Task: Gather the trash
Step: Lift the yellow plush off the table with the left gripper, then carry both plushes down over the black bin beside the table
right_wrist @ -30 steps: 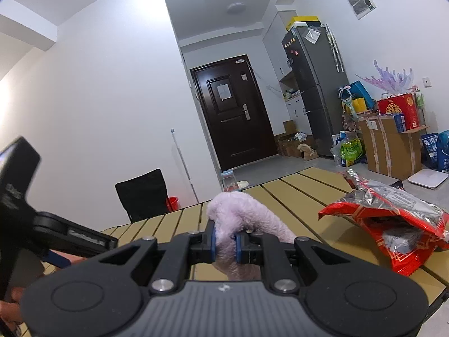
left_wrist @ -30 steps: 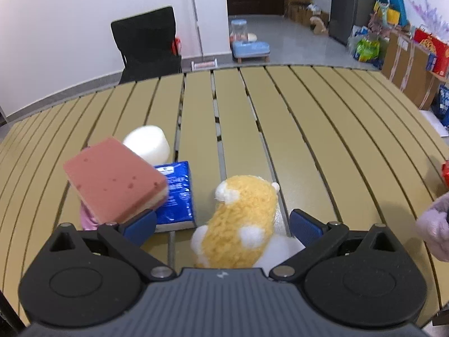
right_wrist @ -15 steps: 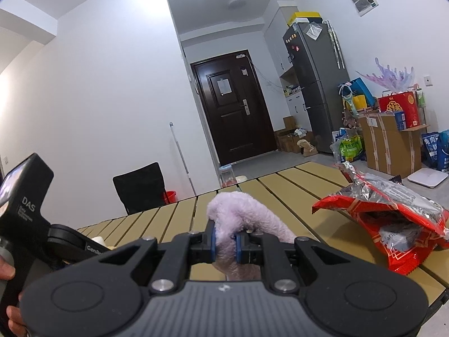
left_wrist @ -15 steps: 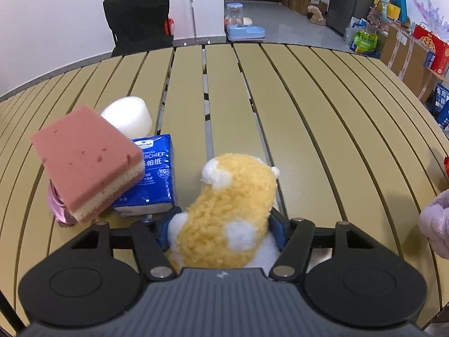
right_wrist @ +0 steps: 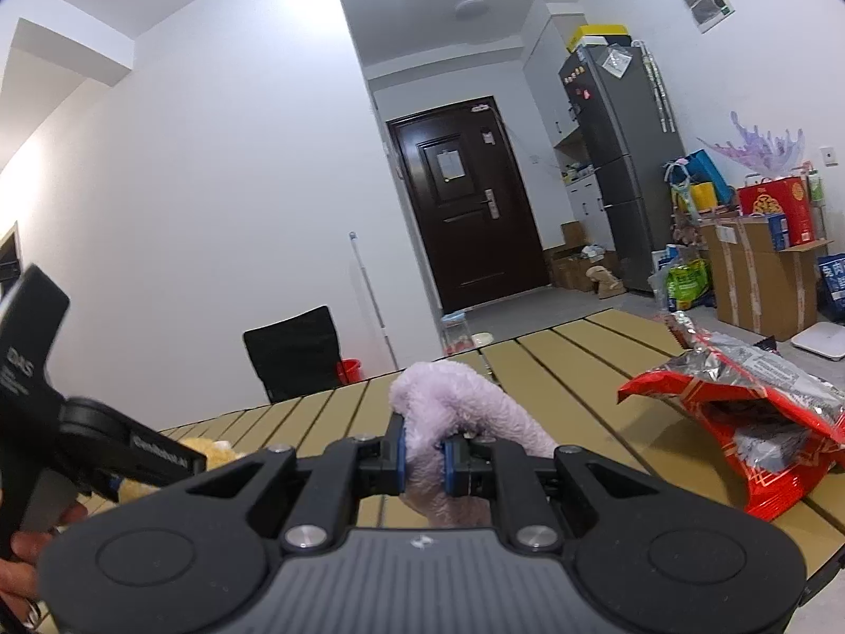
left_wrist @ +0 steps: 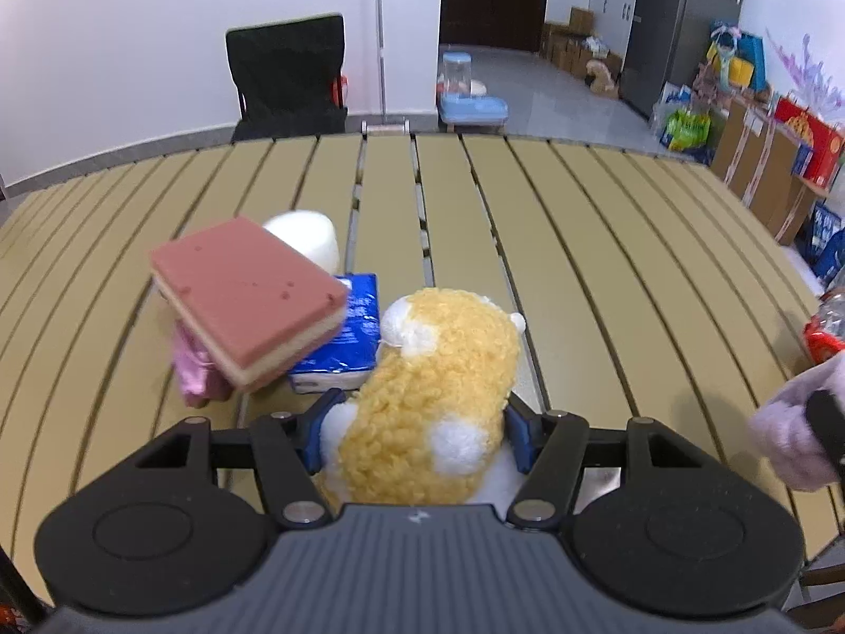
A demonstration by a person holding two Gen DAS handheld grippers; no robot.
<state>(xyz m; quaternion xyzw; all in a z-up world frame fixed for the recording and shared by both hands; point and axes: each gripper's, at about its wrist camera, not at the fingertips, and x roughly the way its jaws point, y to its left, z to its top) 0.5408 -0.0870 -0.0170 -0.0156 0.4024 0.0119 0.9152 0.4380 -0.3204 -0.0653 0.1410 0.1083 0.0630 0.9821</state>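
My left gripper (left_wrist: pixel 420 433) is shut on a yellow and white plush toy (left_wrist: pixel 438 391), its blue pads pressing into both sides just above the slatted table (left_wrist: pixel 581 264). My right gripper (right_wrist: pixel 424 449) is shut on a pale purple fuzzy plush (right_wrist: pixel 465 401), held above the table. That purple plush (left_wrist: pixel 787 438) also shows at the right edge of the left wrist view. An open red snack bag (right_wrist: pixel 739 422) lies on the table to the right of it. In the right wrist view the yellow toy (right_wrist: pixel 211 454) peeks out at the far left.
A pink sponge (left_wrist: pixel 248 296) rests tilted on a pink item (left_wrist: pixel 193 370), beside a blue tissue pack (left_wrist: pixel 354 348) and a white round object (left_wrist: pixel 311 238). A black chair (left_wrist: pixel 288 79) stands beyond the table's far edge. Boxes and bags line the right wall.
The left jaws stood wide apart around the yellow toy and have closed onto it. The left gripper has shifted with the toy in its grip. The right gripper keeps its hold on the purple plush.
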